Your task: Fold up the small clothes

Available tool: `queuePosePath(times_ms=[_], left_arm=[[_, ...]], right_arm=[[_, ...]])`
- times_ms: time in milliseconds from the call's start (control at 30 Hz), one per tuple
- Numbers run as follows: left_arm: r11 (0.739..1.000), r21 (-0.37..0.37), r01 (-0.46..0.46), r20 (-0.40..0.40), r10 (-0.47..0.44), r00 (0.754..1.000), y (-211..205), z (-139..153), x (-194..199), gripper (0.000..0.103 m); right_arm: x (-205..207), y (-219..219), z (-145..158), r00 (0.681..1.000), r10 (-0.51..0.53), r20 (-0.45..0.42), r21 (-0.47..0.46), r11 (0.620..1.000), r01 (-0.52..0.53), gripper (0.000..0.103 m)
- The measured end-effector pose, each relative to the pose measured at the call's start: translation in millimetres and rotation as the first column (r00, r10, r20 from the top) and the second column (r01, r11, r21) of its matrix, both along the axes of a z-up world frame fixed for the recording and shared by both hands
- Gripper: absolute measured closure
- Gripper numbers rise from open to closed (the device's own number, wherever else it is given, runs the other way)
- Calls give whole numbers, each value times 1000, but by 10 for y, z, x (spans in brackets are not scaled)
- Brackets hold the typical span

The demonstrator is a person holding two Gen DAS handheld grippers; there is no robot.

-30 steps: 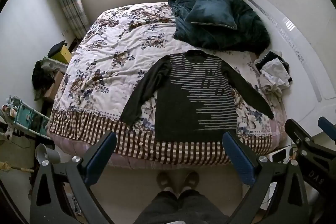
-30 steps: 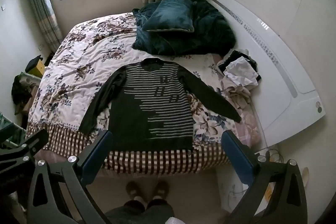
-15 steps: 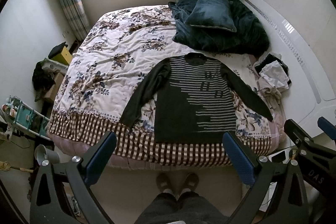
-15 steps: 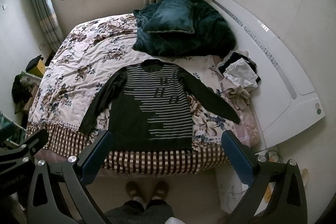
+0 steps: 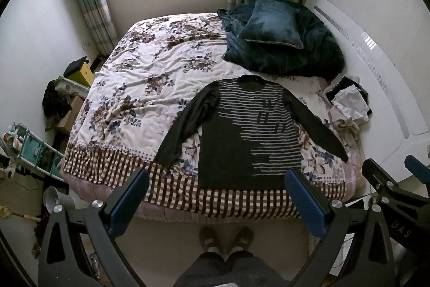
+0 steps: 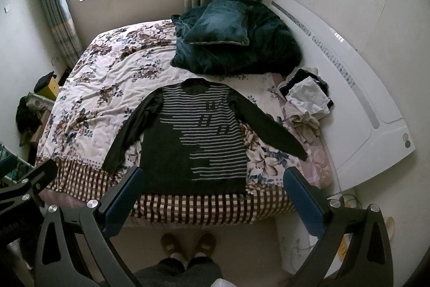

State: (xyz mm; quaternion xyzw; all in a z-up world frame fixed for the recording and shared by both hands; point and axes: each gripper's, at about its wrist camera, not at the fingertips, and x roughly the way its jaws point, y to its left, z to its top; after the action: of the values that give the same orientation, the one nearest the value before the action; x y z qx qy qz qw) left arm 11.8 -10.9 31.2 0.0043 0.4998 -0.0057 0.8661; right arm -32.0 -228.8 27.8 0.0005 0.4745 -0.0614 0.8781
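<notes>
A dark long-sleeved sweater with pale stripes (image 5: 247, 133) (image 6: 196, 136) lies flat, face up, on the bed, sleeves spread outward, hem near the bed's front edge. My left gripper (image 5: 216, 179) hangs open high above the floor in front of the bed, nothing between its blue pads. My right gripper (image 6: 212, 176) is likewise open and empty, well short of the sweater. The right gripper's frame (image 5: 389, 187) shows at the right edge of the left wrist view.
A floral bedspread (image 5: 139, 88) with a checked border covers the bed. A dark teal blanket and cushion (image 5: 271, 28) sit at the back. A heap of small clothes (image 5: 346, 104) (image 6: 306, 98) lies at the right edge by the white headboard (image 6: 349, 88). A person's slippered feet (image 6: 188, 244) stand below.
Both views have tilted up slightly, so the bed and sweater sit lower in frame. Both grippers stay open; the sweater has not moved.
</notes>
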Motion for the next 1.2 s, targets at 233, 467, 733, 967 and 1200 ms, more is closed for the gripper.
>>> queuePosePath(times_ms=[233,467,733,967,1200], left_arm=[[1000,0,-2,6,2,1000,0,3,-2,0],[1000,-1,-1,12,1,1000,19,8,0,0],[1000,-4,-2,16,2,1000,34,8,-27,0],[1000,-3,1,19,-1,1000,28,20,-18,0],[1000,-6,-1,25,1,1000,7,64,39,0]], right_arm=[[19,35,9,1000,4,11,-5,1000,-4,0],[35,73,17,1000,4,16,-9,1000,-4,0],[40,99,29,1000,4,21,-12,1000,-3,0],[33,90,41,1000,0,22,-10,1000,0,0],[67,64,47,1000,-6,26,-7,1000,6,0]])
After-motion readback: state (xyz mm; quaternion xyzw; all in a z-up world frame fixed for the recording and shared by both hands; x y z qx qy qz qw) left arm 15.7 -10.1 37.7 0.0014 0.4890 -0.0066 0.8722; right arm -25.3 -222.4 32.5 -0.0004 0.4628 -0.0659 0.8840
